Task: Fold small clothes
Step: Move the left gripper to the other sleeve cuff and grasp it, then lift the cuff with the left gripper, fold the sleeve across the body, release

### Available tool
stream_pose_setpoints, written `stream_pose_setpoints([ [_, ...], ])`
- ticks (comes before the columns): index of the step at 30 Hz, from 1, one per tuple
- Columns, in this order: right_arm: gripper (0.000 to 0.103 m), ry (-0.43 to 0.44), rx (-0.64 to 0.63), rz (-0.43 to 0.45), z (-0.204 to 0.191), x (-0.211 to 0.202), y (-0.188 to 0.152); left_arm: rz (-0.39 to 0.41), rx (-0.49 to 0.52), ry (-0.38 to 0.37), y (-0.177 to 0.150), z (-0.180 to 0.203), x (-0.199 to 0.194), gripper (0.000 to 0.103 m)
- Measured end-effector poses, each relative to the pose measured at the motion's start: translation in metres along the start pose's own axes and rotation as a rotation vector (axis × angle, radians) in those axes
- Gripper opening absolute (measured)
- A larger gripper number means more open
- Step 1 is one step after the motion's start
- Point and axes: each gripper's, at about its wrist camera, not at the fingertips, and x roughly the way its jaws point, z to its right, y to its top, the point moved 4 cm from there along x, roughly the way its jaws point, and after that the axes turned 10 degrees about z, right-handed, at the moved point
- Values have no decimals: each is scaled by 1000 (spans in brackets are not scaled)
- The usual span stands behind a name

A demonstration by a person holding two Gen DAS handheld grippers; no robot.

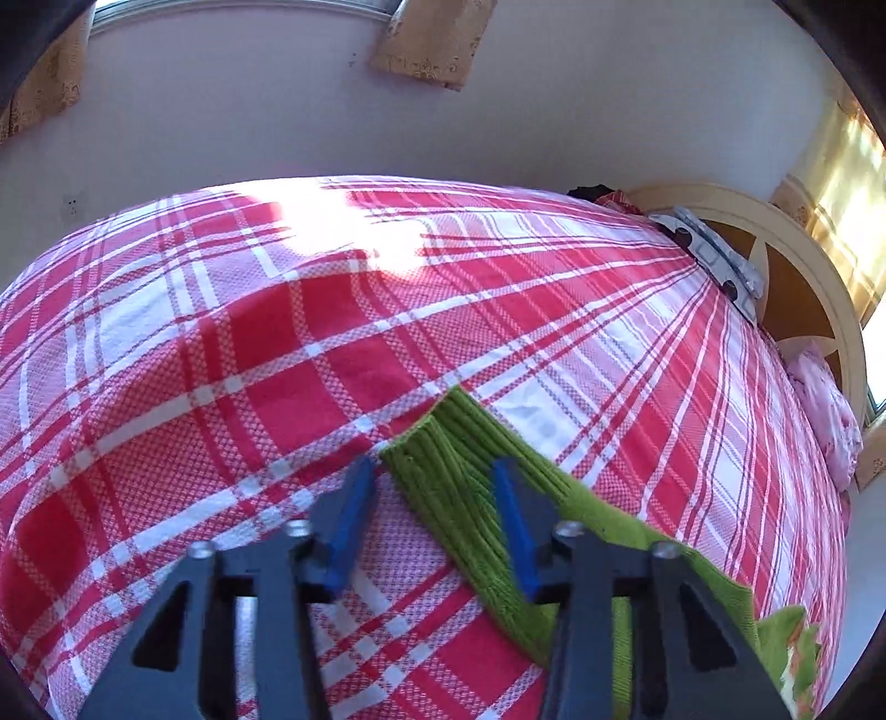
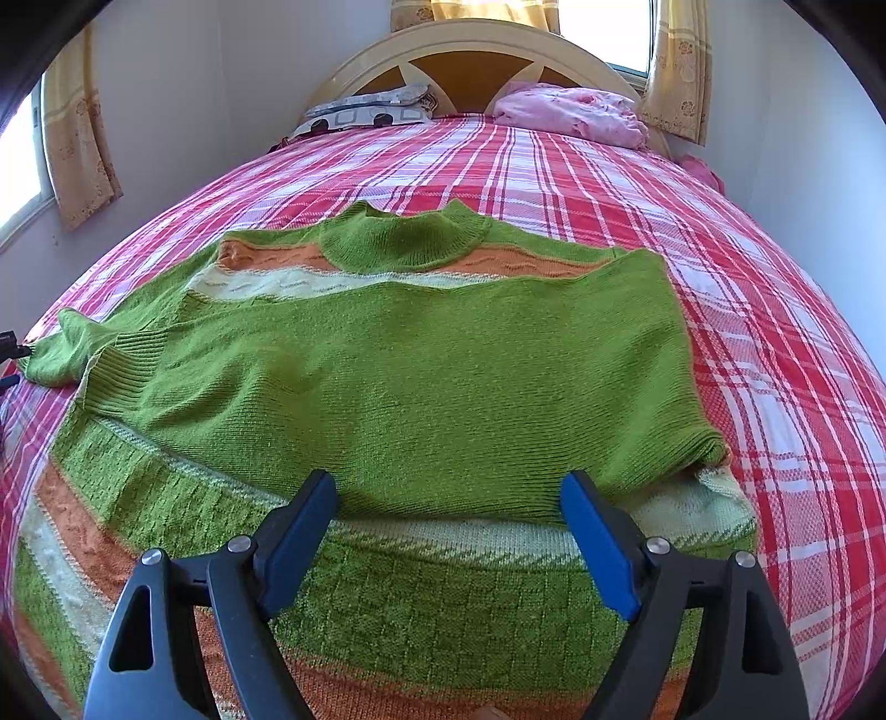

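A green knit sweater (image 2: 421, 365) with orange and cream stripes lies flat on the red plaid bed (image 2: 775, 343), collar toward the headboard. One sleeve is folded across its body. The other sleeve (image 2: 61, 354) trails off to the left. My right gripper (image 2: 448, 487) hovers open over the sweater's lower part, with nothing between its fingers. In the left wrist view the ribbed sleeve cuff (image 1: 443, 443) lies on the sheet (image 1: 221, 332). My left gripper (image 1: 434, 471) straddles the cuff with narrowed jaws. Its left pad (image 1: 349, 515) stands clear of the knit, so the cuff is not pinched.
A patterned pillow (image 2: 365, 113) and a pink bundle of cloth (image 2: 570, 111) lie against the cream headboard (image 2: 470, 50). Walls run close along both sides of the bed, with curtained windows (image 2: 77, 144). Bare sheet stretches beyond the cuff.
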Motion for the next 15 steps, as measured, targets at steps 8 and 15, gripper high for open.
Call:
stream_pose_setpoints([
  [8,87,8,-1,0,-1,1,-1,12,-45,-52,6,-5,-9,7],
  [15,87,8,0,0,-1,1,-1,55,-68,-118,17,-1,-33,6],
])
